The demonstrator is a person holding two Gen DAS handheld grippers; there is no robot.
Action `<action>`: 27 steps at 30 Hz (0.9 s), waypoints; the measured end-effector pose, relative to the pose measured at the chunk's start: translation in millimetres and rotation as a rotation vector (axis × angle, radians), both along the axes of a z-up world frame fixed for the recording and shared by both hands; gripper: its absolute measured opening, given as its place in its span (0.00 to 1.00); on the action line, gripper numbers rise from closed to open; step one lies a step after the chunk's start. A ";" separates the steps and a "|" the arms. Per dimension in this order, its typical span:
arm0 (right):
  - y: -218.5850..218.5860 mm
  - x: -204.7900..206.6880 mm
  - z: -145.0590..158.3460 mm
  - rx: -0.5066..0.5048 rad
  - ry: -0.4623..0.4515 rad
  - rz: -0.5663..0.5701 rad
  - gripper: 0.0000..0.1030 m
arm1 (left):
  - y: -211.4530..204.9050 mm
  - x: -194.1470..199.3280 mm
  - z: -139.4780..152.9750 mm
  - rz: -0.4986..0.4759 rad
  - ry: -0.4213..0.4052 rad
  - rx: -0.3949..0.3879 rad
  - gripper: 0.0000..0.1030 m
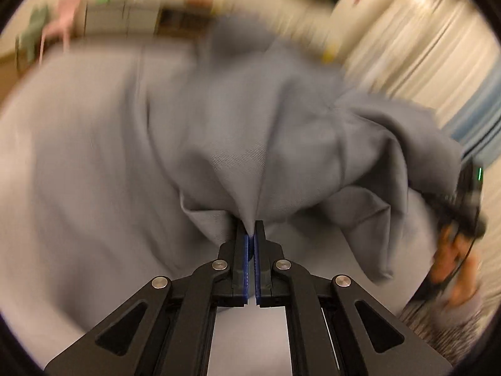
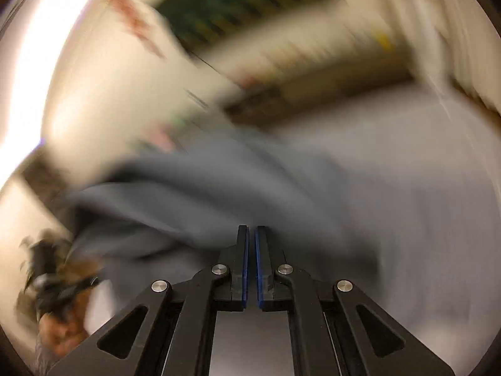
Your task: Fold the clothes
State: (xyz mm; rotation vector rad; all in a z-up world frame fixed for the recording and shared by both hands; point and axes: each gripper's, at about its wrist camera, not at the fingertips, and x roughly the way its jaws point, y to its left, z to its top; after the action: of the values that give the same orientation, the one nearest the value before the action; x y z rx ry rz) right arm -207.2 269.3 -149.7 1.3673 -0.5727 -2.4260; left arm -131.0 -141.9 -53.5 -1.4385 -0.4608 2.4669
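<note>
Billowing grey garment (image 1: 238, 131), creased, blurred

Both wrist cams look forward along their jaws, close over the grey garment (image 1: 219, 131). Left cam faces rightward, catching the right hand (image 1: 451, 257); right cam catches the left hand (image 2: 62, 322). Shared: garment.

Two identical black linkage grippers, left gripper (image 1: 252, 228) and right gripper (image 2: 251, 233), each with blue pads (image 1: 245, 263) lining the inner finger faces, four round silver pivot pins, triangular cutouts in the outer arms; green LED (image 1: 479, 174) on the far unit, grey knit sleeve (image 1: 451, 319).
</note>
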 end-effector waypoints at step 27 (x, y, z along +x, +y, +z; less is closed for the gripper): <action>-218.0 160.7 86.4 0.243 0.566 0.464 0.72 | -175.1 70.4 49.8 0.557 0.302 0.269 0.53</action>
State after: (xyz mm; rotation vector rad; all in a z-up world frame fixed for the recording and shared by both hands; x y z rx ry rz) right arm -46.5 51.3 -63.3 0.7087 0.1683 -2.3651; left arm -60.6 -317.0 -3.6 -0.8937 -1.2043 2.8192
